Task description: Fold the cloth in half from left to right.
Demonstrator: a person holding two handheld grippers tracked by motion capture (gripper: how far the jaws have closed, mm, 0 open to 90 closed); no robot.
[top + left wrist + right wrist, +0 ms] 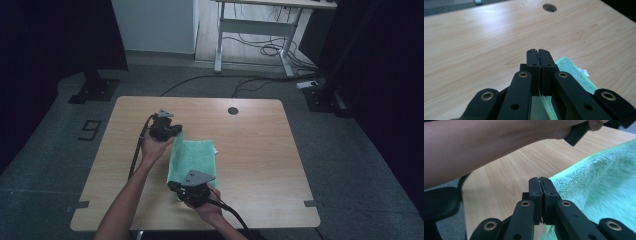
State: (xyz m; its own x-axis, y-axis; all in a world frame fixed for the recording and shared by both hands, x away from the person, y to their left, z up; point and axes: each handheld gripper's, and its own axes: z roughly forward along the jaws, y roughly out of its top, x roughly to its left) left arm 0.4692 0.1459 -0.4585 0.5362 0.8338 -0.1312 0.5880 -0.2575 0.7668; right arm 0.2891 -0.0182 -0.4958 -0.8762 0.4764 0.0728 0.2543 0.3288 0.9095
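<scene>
A green towel point(196, 156) lies folded on the wooden table point(255, 145), its long side running away from me. My left gripper point(175, 131) is at the towel's far left corner. In the left gripper view the jaws point(539, 51) are pressed together with the towel's edge point(574, 72) pinched low between them. My right gripper point(173, 186) is at the near left corner. Its jaws point(540, 179) are also shut, and the towel point(599, 182) rises from them to the right.
A round cable hole point(232, 110) sits near the table's far edge. A small white tag point(216, 151) sticks out from the towel's right side. The person's left forearm point(486, 145) crosses above the right gripper. Behind the table stands a desk frame point(255, 30) with cables on the floor.
</scene>
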